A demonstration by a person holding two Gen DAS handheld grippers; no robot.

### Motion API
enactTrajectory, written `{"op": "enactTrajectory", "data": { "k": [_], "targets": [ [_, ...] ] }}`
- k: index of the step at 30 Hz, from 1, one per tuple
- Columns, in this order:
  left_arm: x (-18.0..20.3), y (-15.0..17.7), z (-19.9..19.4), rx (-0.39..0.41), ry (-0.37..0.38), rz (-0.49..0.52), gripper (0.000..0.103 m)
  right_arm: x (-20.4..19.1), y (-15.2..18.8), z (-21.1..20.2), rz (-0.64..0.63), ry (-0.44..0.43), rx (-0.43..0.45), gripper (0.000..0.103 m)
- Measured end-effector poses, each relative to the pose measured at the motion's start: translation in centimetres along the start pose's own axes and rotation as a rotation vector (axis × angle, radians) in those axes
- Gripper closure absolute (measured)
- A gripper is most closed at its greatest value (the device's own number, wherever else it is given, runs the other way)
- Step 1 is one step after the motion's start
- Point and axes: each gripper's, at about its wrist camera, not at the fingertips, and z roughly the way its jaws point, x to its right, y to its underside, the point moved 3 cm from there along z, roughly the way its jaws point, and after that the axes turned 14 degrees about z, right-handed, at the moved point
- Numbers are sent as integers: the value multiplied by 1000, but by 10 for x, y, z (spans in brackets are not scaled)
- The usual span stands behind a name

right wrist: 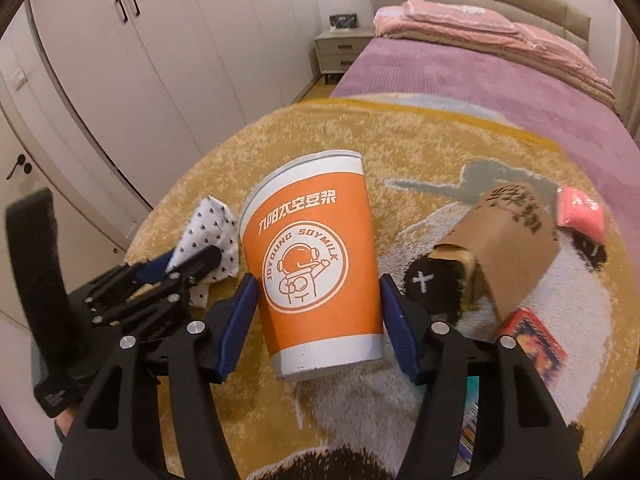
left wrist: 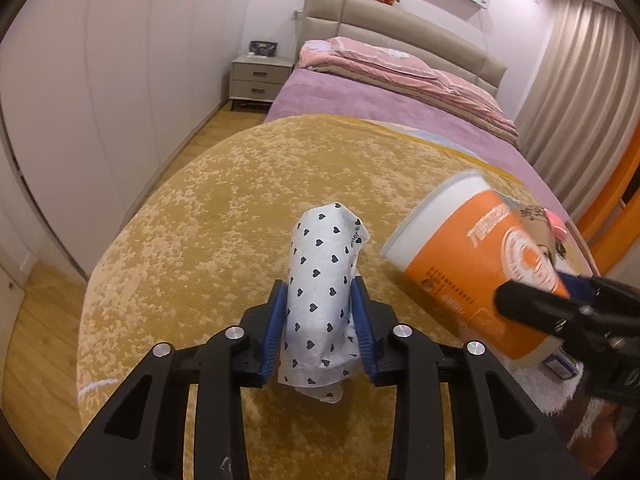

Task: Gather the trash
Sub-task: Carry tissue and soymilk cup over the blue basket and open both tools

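Observation:
My left gripper is shut on a white wrapper with small dark hearts and holds it above the yellow rug. My right gripper is shut on an orange and white paper cup, held upright above the rug. The cup also shows at the right of the left wrist view, with the right gripper's fingers on it. The left gripper and the wrapper show at the left of the right wrist view.
On the rug to the right lie a brown paper bag, a pink packet, a red box and a dark slipper. A bed with a purple cover, a nightstand and white wardrobes stand beyond.

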Motion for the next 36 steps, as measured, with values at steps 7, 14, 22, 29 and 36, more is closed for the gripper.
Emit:
{"op": "enactTrajectory", "data": {
  "k": [7, 14, 22, 29, 36],
  "targets": [
    [29, -14, -27, 62, 42, 58, 75, 17, -6, -53, 54, -2, 103, 45],
    [68, -32, -59, 135, 147, 107, 75, 52, -6, -110, 131, 7, 210, 45],
    [131, -48, -87, 201, 284, 203, 75, 115, 2, -182, 242, 68, 344, 45],
    [210, -57, -94, 211, 399, 310, 75, 191, 24, -232, 397, 144, 418, 45],
    [295, -59, -89, 197, 520, 425, 75, 271, 57, -266, 575, 262, 454, 45]
  ]
}}
